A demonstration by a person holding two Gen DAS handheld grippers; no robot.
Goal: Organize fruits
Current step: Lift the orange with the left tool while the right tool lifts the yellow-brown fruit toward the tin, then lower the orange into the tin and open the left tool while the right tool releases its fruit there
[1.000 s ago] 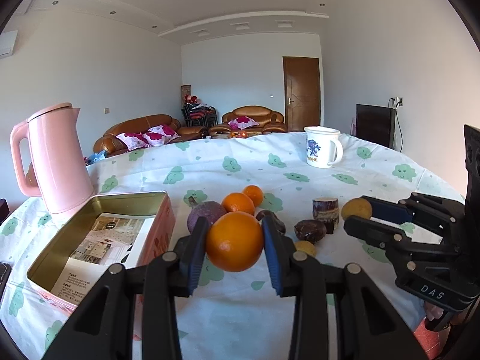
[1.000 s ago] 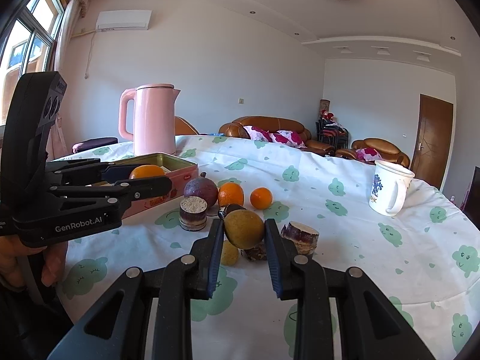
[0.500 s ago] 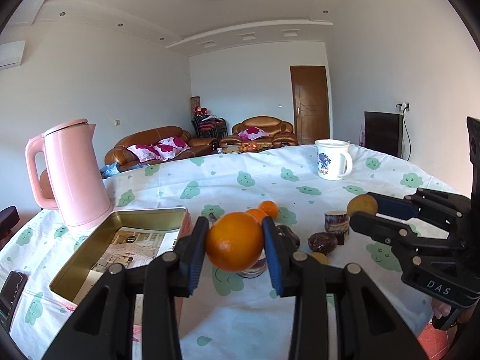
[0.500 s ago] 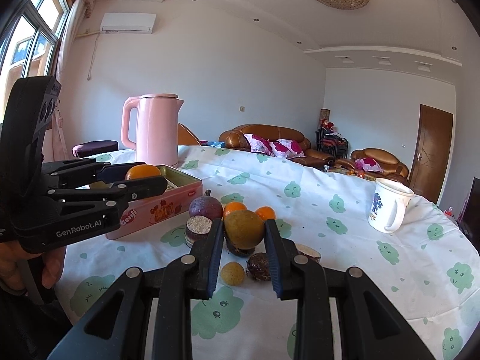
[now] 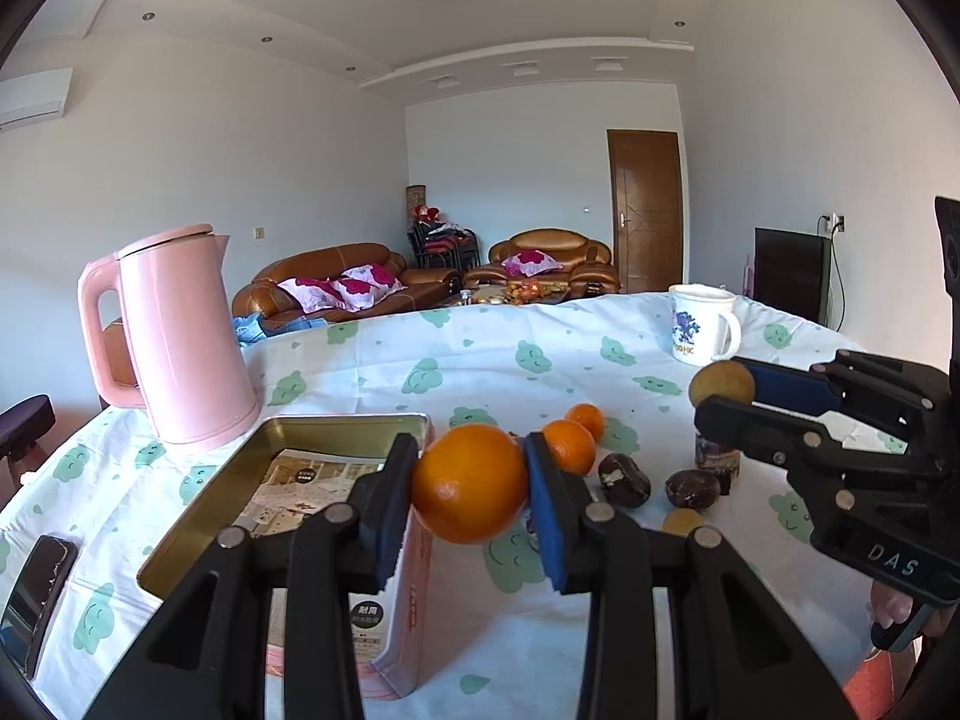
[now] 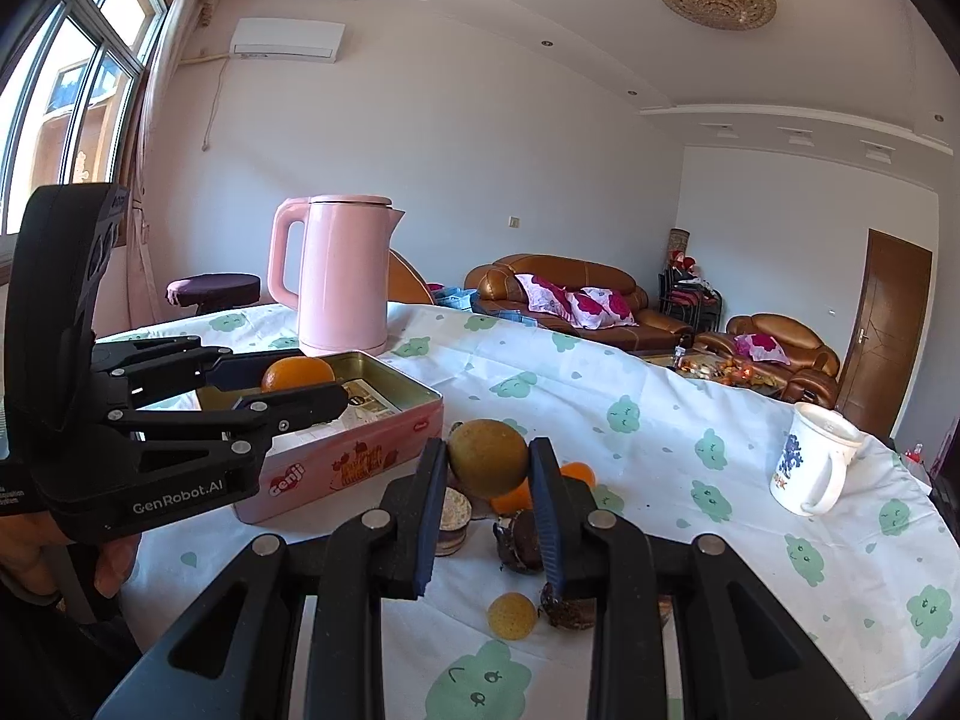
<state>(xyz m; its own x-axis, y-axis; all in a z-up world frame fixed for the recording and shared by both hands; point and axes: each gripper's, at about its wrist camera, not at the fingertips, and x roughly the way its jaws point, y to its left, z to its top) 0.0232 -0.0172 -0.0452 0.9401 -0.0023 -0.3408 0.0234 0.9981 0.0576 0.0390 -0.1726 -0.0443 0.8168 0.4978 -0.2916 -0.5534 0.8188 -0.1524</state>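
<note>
My left gripper [image 5: 471,489] is shut on a large orange [image 5: 470,483], held above the near right corner of the open pink tin [image 5: 312,432]. The right wrist view shows that orange [image 6: 297,373] over the tin [image 6: 360,450]. My right gripper [image 6: 487,468] is shut on a yellow-brown round fruit [image 6: 487,465], lifted over the fruit pile; in the left wrist view this fruit [image 5: 721,383] hangs at the right. On the cloth lie two small oranges [image 5: 569,445], dark wrinkled passion fruits [image 5: 624,480], a small yellow fruit [image 6: 511,615] and cut cane pieces [image 6: 453,519].
A pink kettle [image 5: 180,336] stands behind the tin at the left. A white mug [image 5: 702,324] sits at the far right. A dark phone [image 5: 36,588] lies at the table's left edge. The tin holds a printed leaflet [image 5: 300,486]. A hand grips each tool.
Both grippers have risen with their fruits still held. The left one has moved toward the tin, and the right one has lifted its fruit higher above the pile.
</note>
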